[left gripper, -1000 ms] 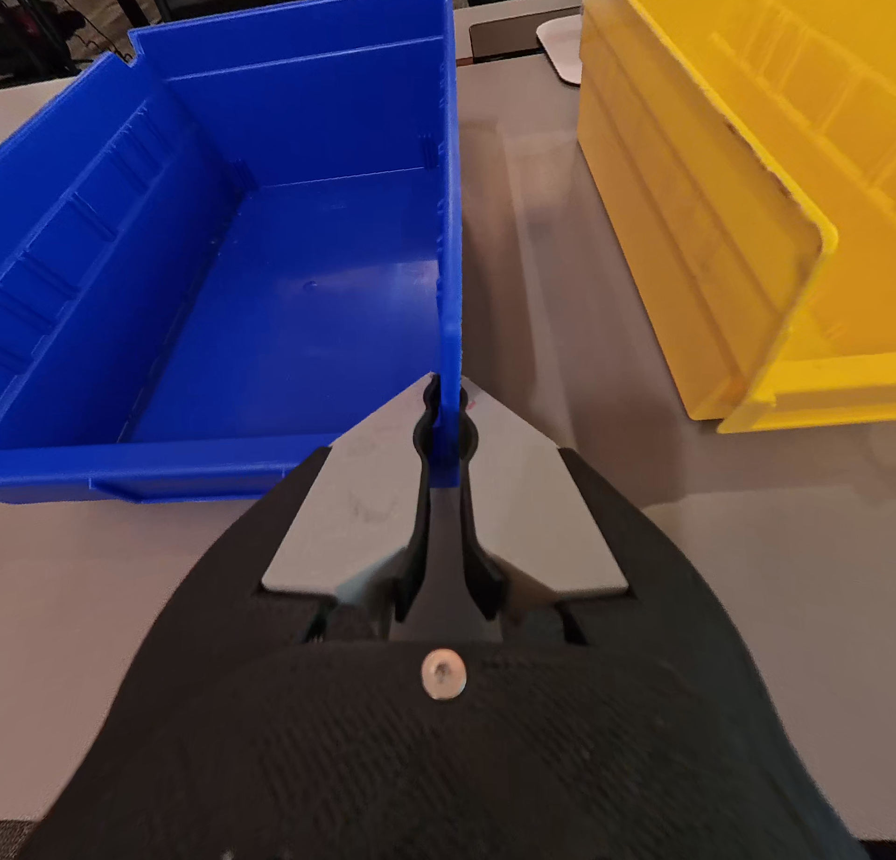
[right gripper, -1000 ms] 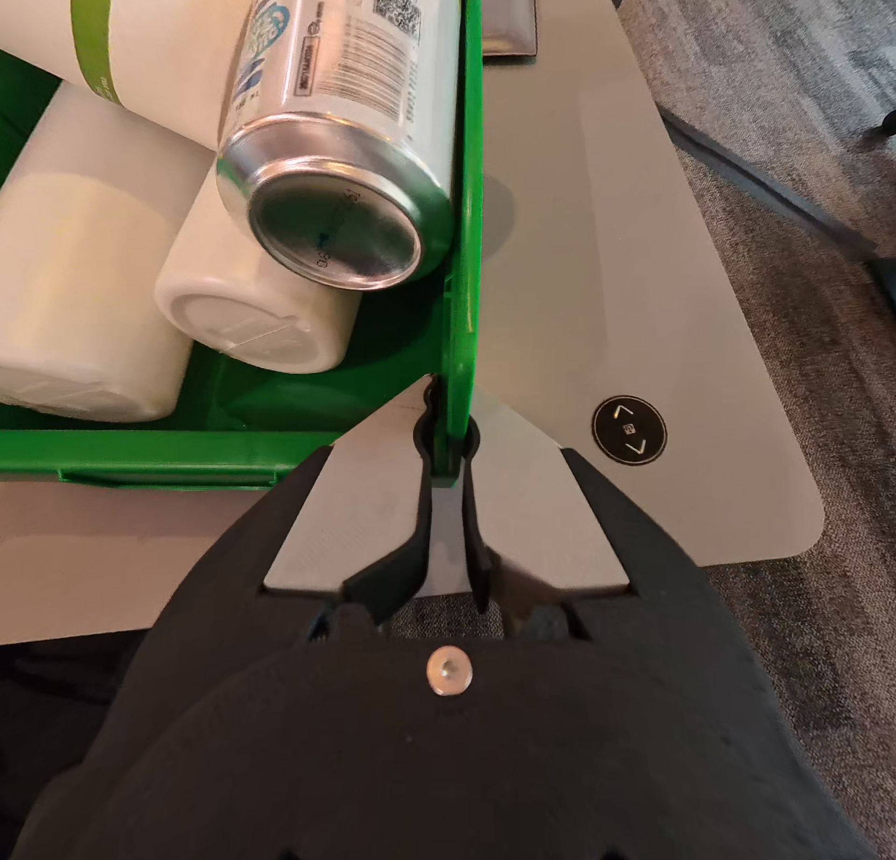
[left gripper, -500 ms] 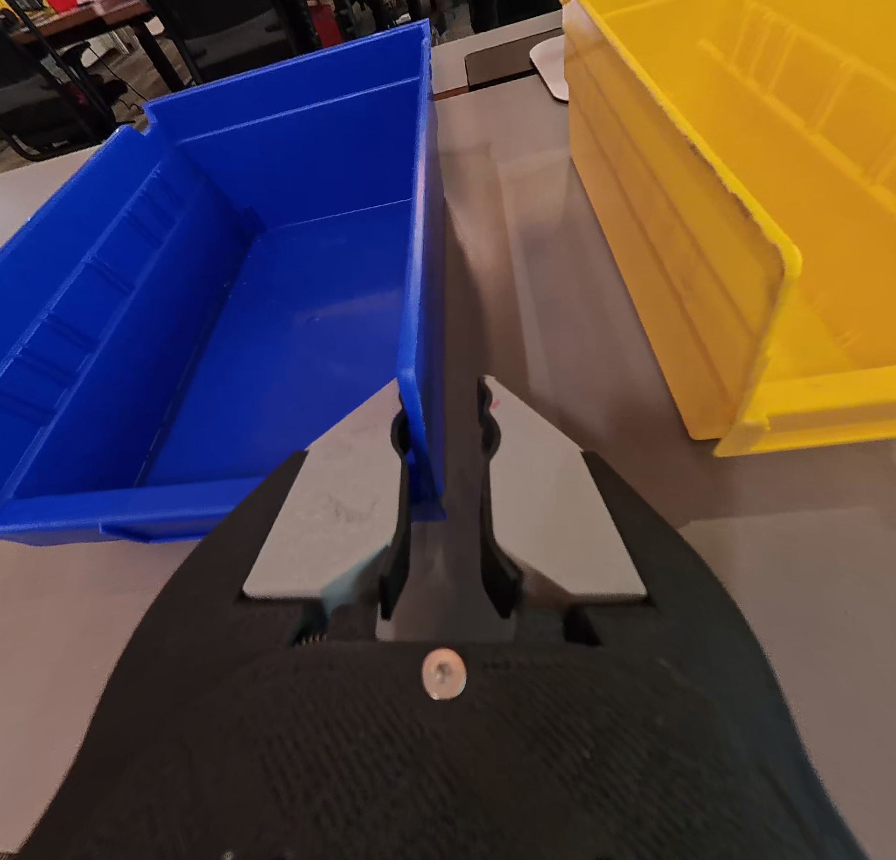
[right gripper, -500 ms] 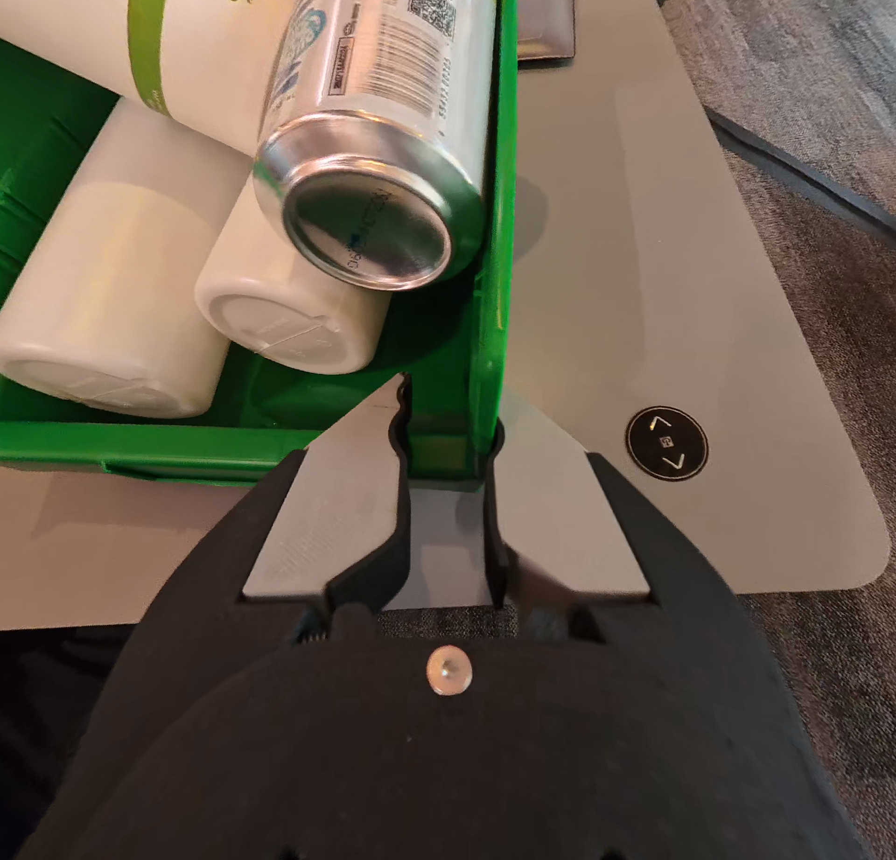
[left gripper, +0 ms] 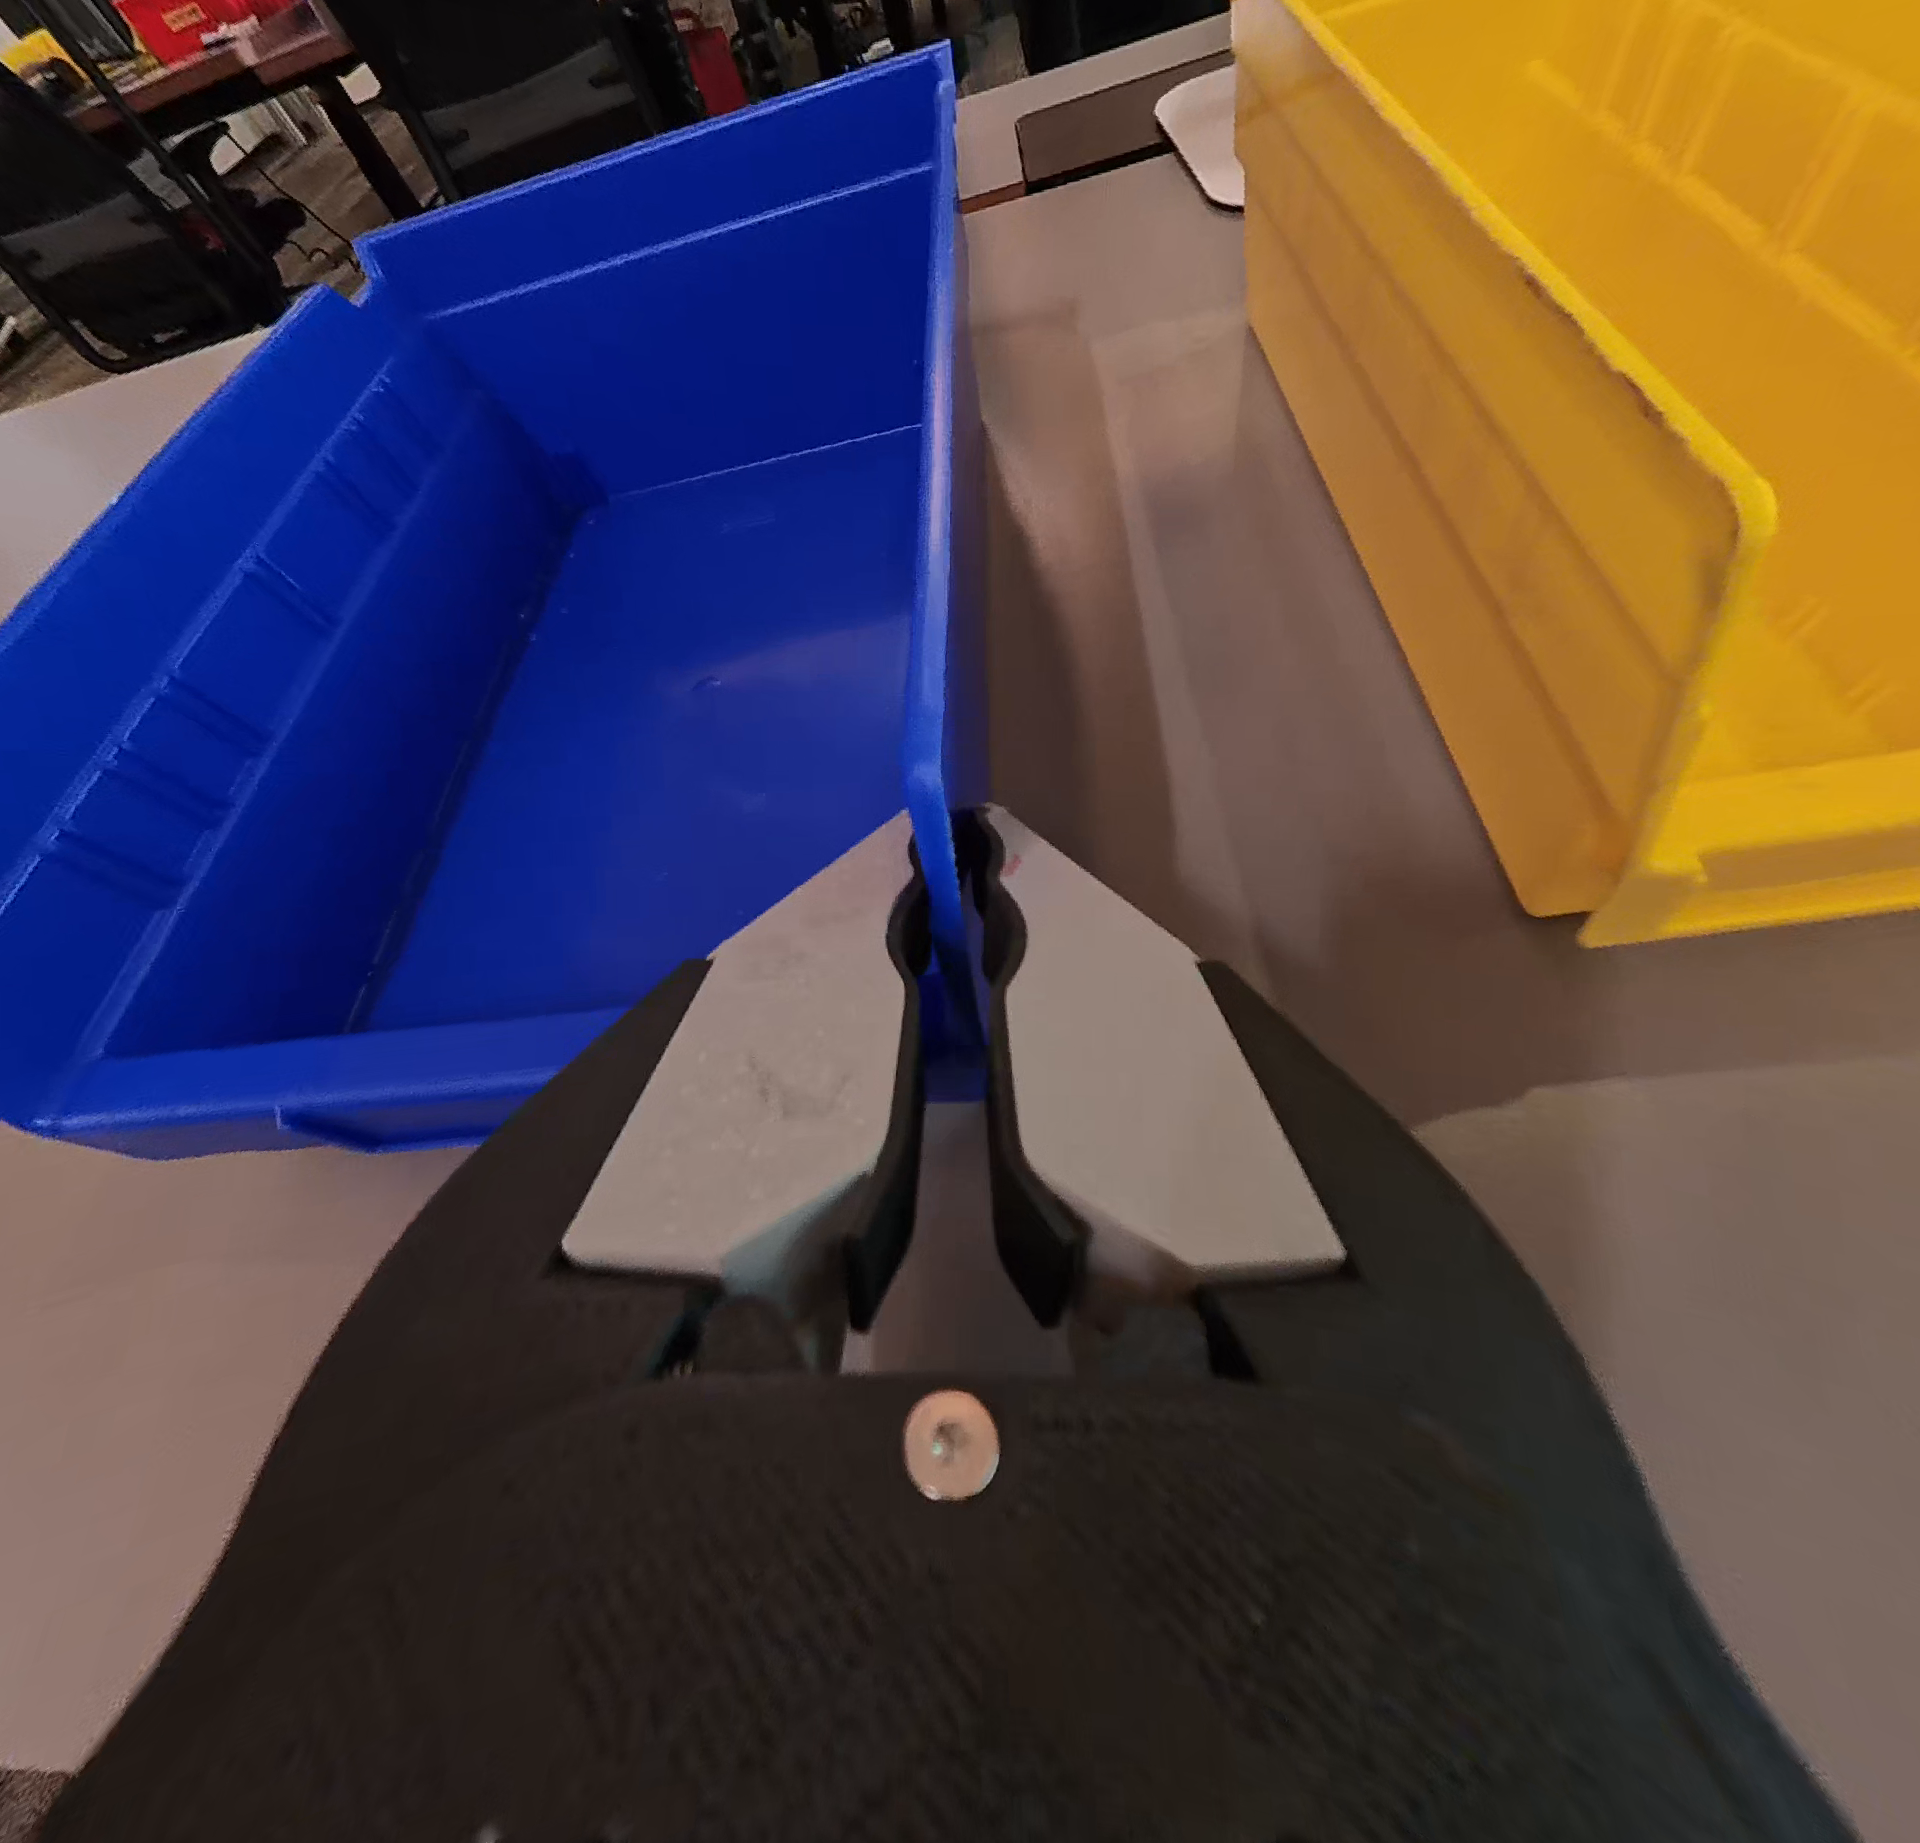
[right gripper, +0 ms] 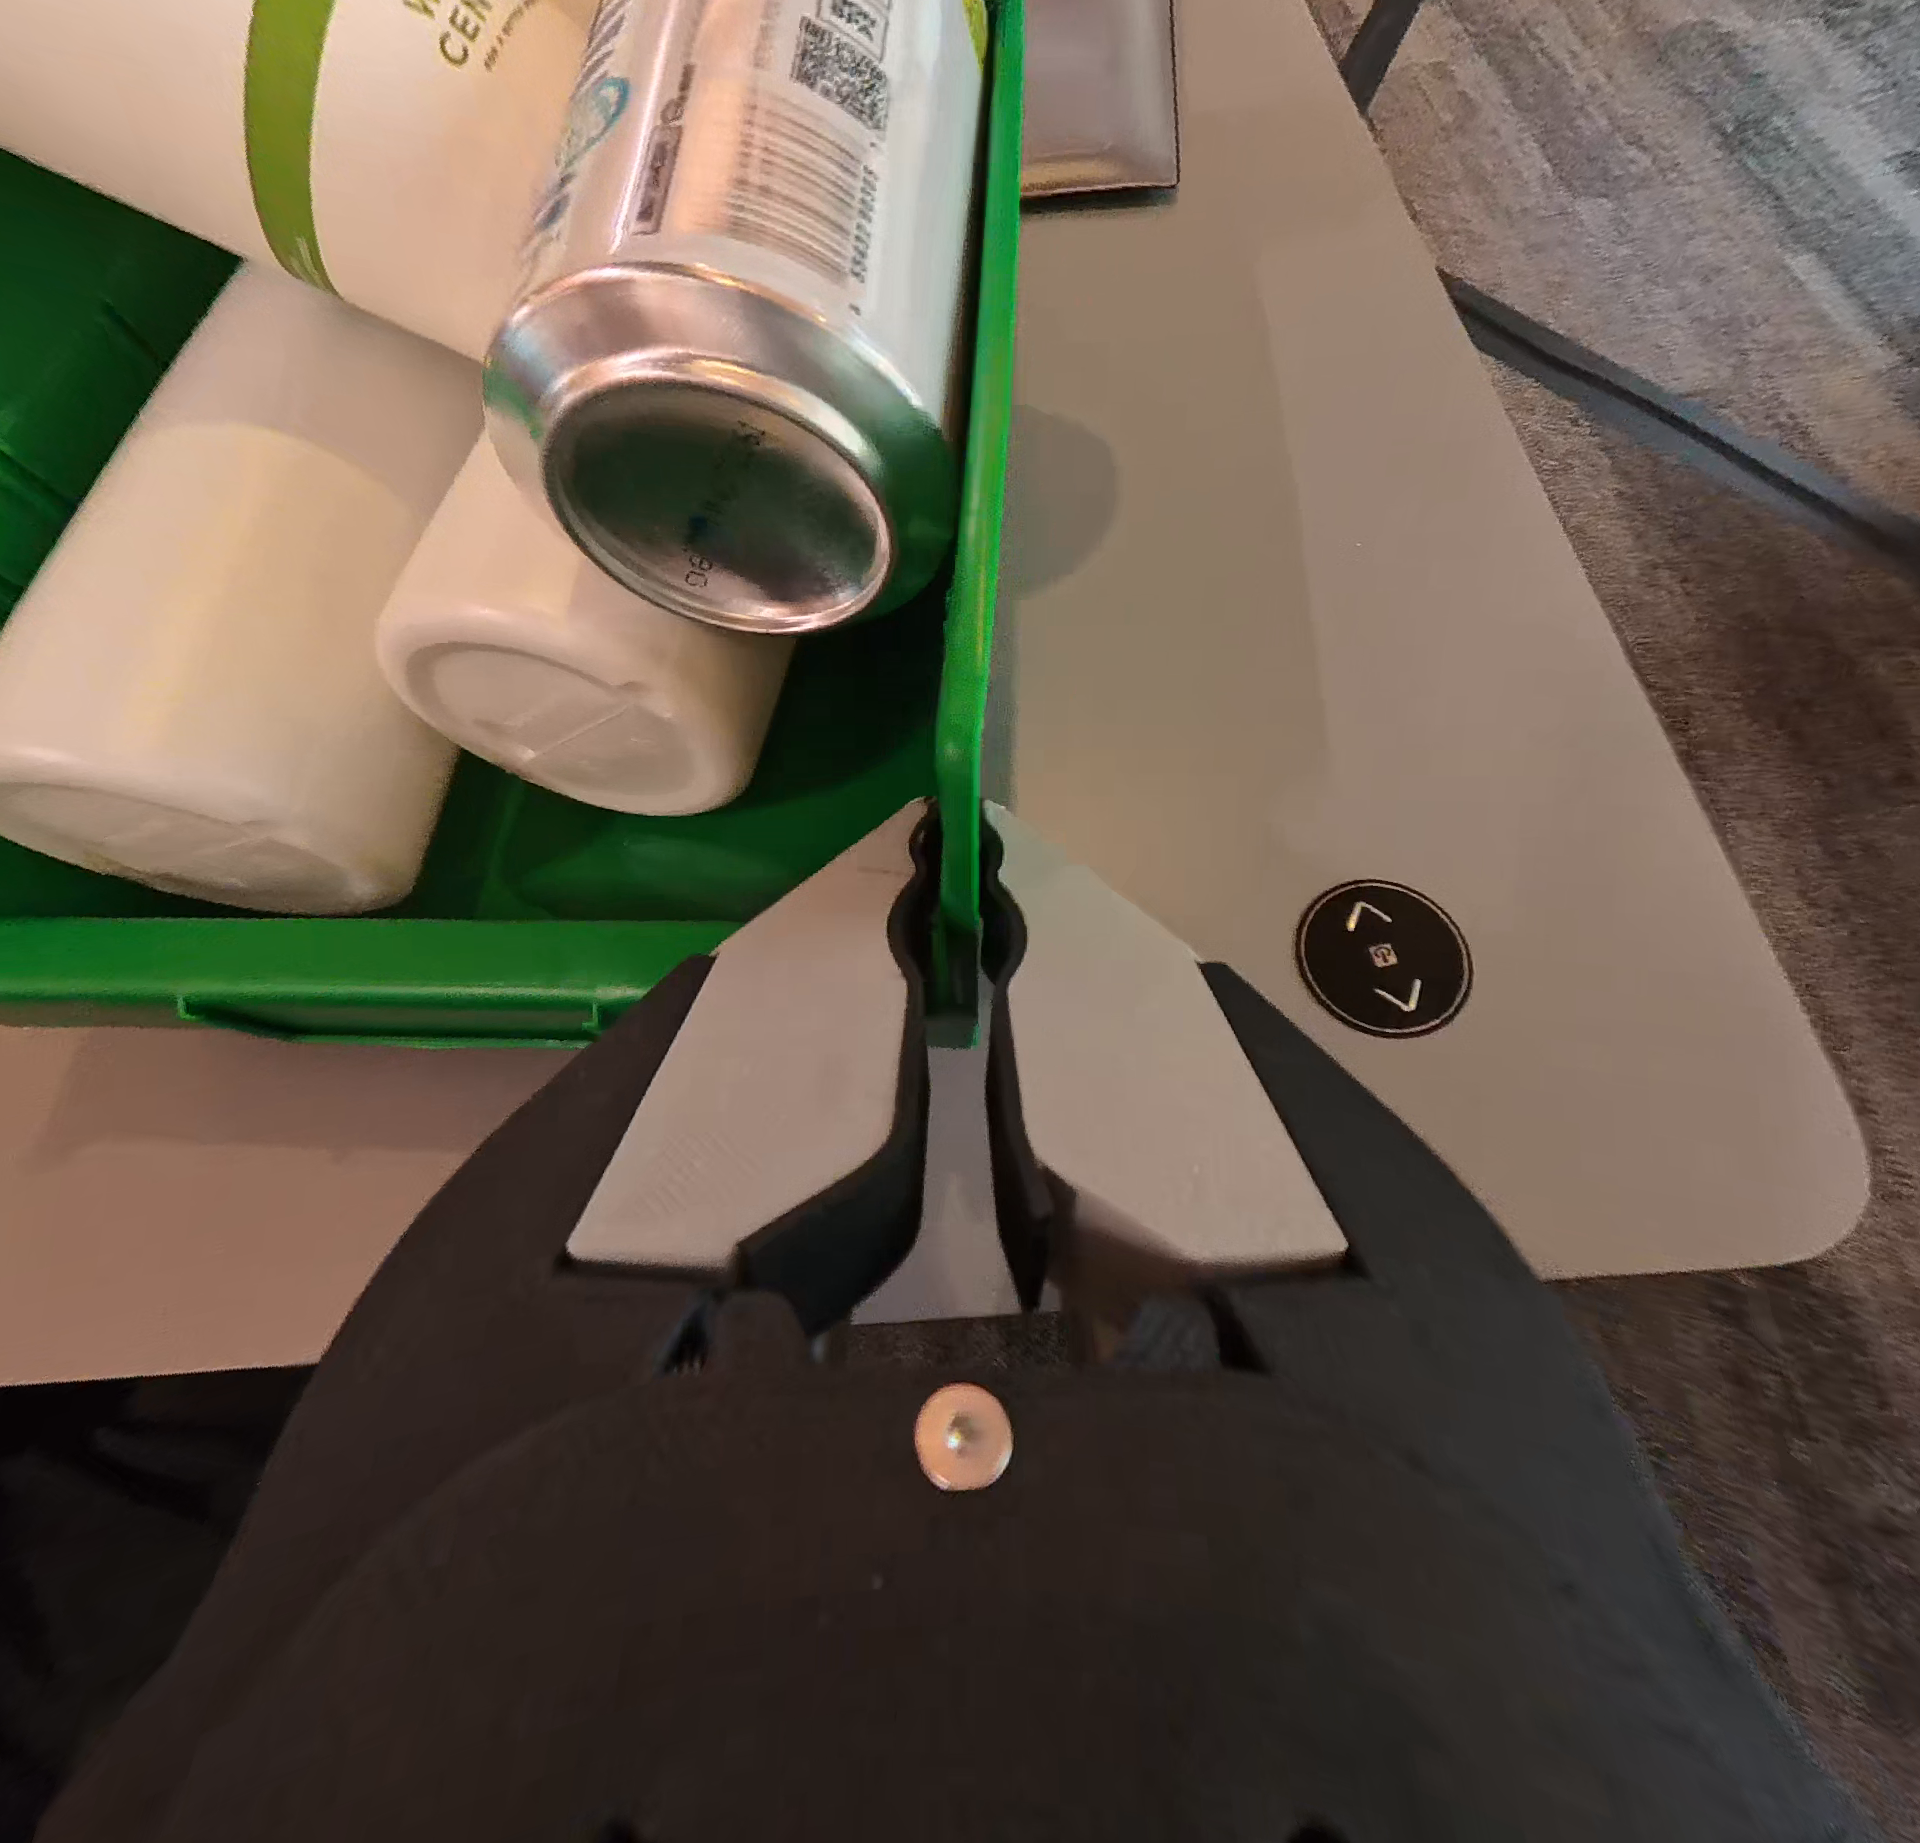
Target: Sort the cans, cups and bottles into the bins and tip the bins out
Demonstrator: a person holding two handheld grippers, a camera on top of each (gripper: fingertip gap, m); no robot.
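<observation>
**Both claws pinching bin walls**

The left claw (left gripper: pixel 954 884) is pressed onto the right side wall of the blue bin (left gripper: pixel 644 359), at its near corner. That bin sits on the grey surface (left gripper: pixel 1195 598), with the yellow bin (left gripper: pixel 1475 463) well to its right.

The right claw (right gripper: pixel 956 884) pinches the right wall of the green bin (right gripper: pixel 982 443). Inside lie a silver can (right gripper: pixel 748 359) and white cups (right gripper: pixel 218 588), on their sides.

left gripper (left gripper: pixel 958 894): black textured body, grey wedge fingers, silver screw
right gripper (right gripper: pixel 958 894): same black body, grey fingers
</observation>
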